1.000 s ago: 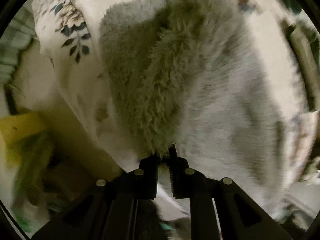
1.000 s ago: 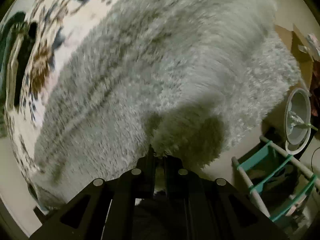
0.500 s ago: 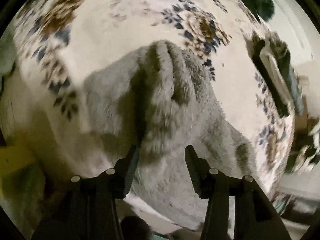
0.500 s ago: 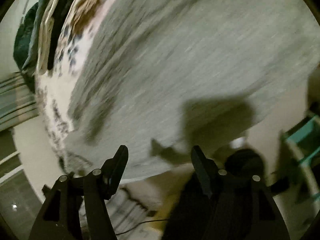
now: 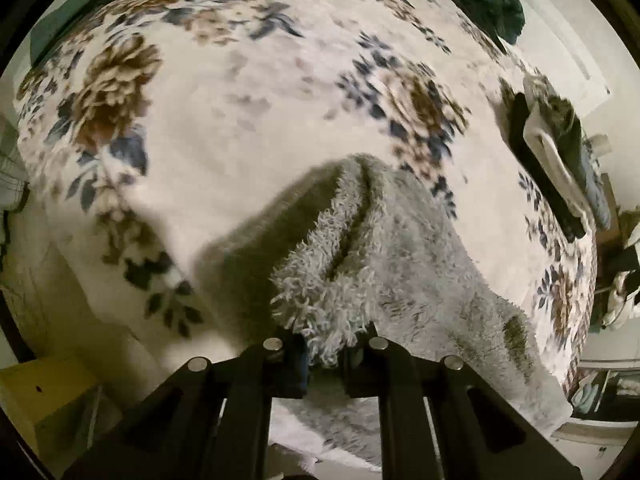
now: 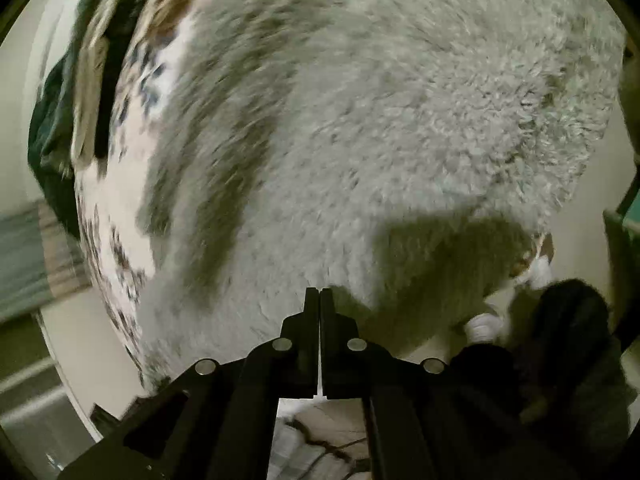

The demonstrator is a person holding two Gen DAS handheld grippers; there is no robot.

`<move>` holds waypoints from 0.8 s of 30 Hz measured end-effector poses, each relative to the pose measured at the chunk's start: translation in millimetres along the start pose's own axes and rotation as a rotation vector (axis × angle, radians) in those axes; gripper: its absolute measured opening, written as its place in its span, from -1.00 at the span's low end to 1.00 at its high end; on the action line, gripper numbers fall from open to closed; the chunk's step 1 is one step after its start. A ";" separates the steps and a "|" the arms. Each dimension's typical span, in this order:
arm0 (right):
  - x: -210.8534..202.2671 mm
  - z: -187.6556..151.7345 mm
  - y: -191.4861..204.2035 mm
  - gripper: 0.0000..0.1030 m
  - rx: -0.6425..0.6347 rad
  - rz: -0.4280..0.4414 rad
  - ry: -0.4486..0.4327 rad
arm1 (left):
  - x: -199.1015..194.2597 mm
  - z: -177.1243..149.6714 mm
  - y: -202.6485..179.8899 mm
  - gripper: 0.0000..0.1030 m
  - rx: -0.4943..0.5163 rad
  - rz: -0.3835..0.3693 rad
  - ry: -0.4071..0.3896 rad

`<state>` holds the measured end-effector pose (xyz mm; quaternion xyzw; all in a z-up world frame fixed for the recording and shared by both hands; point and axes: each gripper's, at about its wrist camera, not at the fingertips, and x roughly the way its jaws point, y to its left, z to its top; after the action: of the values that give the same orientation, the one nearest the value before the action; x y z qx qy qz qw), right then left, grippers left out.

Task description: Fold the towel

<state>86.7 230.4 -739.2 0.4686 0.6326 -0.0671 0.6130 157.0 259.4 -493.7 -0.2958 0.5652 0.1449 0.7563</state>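
Note:
A fluffy grey towel point(image 5: 400, 248) lies folded on a floral bedspread point(image 5: 240, 120), its near edge hanging over the bed's side. My left gripper point(image 5: 325, 344) is shut on a raised fold of the towel's near left corner, and the pile hides its fingertips. In the right wrist view the towel point(image 6: 380, 120) fills most of the frame. My right gripper point(image 6: 320, 292) is shut, its fingers pressed flat together at the towel's near edge. No cloth shows between them.
Dark green clothing point(image 5: 492, 4) lies at the bed's far right. A black and white item point(image 5: 548, 148) rests on the bedspread's right side. A yellow box point(image 5: 36, 392) stands below left of the bed. A dark blurred shape point(image 6: 568, 320) sits low right.
Both grippers were shut on the towel a second ago, then opened. The left has closed again on a fold of the towel, and the right has closed fully at the near edge.

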 end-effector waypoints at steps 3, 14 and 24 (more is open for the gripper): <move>-7.0 -19.7 5.0 -0.99 -0.064 -0.018 0.028 | 11.2 -1.8 20.0 -0.83 -0.021 0.037 0.027; -4.0 -6.7 -13.3 -0.30 0.032 0.077 0.038 | 44.6 -17.2 41.0 -0.81 -0.043 0.076 0.081; -17.2 36.0 -46.9 -0.97 0.186 0.066 -0.117 | 34.9 -14.3 38.6 -0.81 -0.032 0.084 0.086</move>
<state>77.5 172.0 -756.4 0.5394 0.5709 -0.1325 0.6046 135.8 276.8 -540.1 -0.2900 0.6065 0.1727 0.7199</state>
